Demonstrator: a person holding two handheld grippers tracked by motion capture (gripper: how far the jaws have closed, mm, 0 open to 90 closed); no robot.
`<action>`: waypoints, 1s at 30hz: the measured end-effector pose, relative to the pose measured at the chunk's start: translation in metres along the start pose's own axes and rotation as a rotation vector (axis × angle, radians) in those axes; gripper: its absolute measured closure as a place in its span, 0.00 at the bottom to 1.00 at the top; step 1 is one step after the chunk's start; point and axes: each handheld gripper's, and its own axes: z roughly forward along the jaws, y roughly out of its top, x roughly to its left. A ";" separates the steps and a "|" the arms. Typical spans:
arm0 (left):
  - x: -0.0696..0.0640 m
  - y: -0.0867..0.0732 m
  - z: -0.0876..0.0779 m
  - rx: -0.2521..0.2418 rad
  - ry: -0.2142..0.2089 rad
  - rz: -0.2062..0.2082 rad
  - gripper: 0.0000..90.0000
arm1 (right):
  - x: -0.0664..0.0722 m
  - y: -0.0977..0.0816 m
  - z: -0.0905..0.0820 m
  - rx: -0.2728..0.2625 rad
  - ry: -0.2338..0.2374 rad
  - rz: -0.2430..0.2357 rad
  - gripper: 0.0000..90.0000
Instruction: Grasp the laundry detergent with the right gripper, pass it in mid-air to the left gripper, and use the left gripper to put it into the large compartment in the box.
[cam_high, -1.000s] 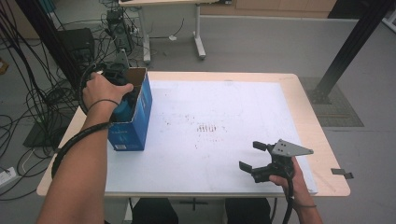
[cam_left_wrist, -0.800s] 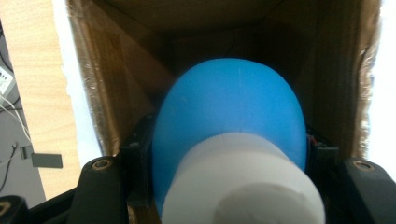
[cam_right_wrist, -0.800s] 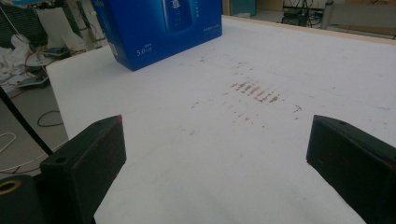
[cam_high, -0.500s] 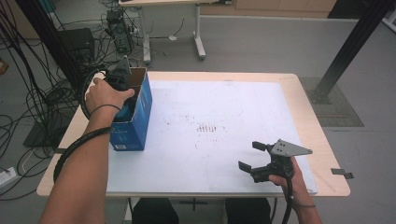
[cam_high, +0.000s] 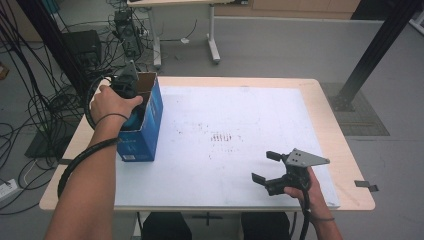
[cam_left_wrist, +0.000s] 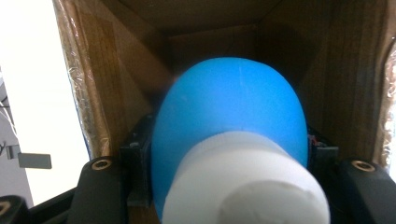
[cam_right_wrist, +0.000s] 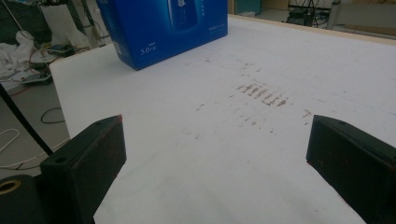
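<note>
Gripping a blue bottle with a white cap (cam_left_wrist: 233, 140), the left gripper (cam_high: 127, 87) reaches down into the open top of the blue carton (cam_high: 145, 125); its jaws press on either side of the bottle's body, seen in the left gripper view with the brown inner walls of the carton all around. Bottle sits inside the carton, cap end toward the camera. Carton stands upright at the left edge of the white sheet (cam_high: 240, 100) covering the table (cam_high: 330, 120). Right gripper (cam_high: 264, 167) rests well apart from the carton, near the front edge of the sheet on the opposite side, jaws spread wide with nothing between them. Faint brownish marks (cam_right_wrist: 264, 95) lie on the sheet between carton and right gripper.
</note>
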 end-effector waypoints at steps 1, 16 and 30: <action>0.000 0.000 0.000 -0.001 -0.001 0.000 0.42 | 0.000 0.000 0.000 -0.001 0.000 0.002 0.05; 0.005 -0.001 0.000 0.001 -0.013 -0.007 0.42 | 0.002 -0.001 0.005 -0.016 0.007 -0.002 0.05; 0.004 -0.002 0.000 0.001 -0.014 -0.009 0.42 | 0.002 -0.003 0.006 -0.026 0.013 0.001 0.05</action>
